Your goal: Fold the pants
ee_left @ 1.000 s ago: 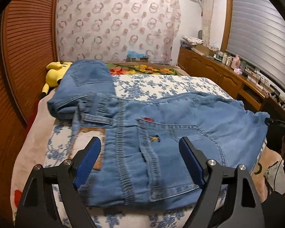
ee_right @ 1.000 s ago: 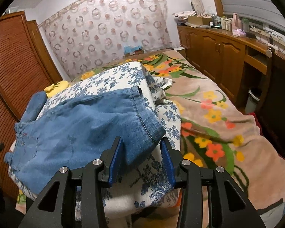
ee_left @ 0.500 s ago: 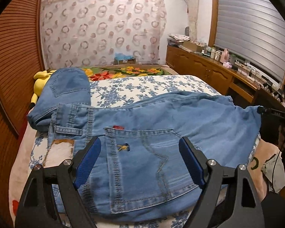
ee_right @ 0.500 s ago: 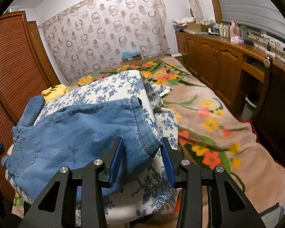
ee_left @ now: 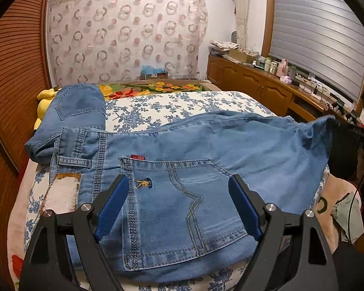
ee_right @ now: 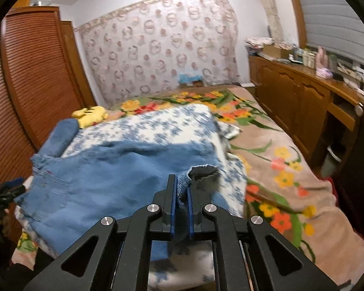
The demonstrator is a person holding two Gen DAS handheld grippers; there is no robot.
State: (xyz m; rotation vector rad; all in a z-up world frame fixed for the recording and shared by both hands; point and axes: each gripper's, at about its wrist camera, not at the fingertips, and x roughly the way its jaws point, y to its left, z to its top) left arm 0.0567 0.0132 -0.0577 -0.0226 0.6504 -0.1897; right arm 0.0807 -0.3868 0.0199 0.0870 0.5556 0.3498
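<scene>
Light blue denim pants [ee_left: 206,145] lie across a blue-flowered white quilt [ee_left: 172,106] on the bed, waist end towards me in the left wrist view. My left gripper [ee_left: 179,201] hovers open over the back pocket [ee_left: 179,208], its blue pads wide apart. In the right wrist view my right gripper [ee_right: 181,191] is shut on the leg hem [ee_right: 201,172] of the pants [ee_right: 114,169], and the cloth is pinched between its pads and lifted off the quilt [ee_right: 157,123]. Beyond the waistband lies a second folded pair of jeans [ee_left: 77,106].
A yellow plush toy [ee_right: 92,115] lies by the slatted wooden wardrobe [ee_right: 36,77]. A flowered blanket [ee_right: 291,169] covers the rest of the bed. Wooden cabinets [ee_right: 296,101] with clutter run along the right wall. A patterned curtain [ee_left: 126,36] hangs at the back.
My right gripper has shut on the leg hem and lifted it. My left gripper has shifted over the back pocket, still open.
</scene>
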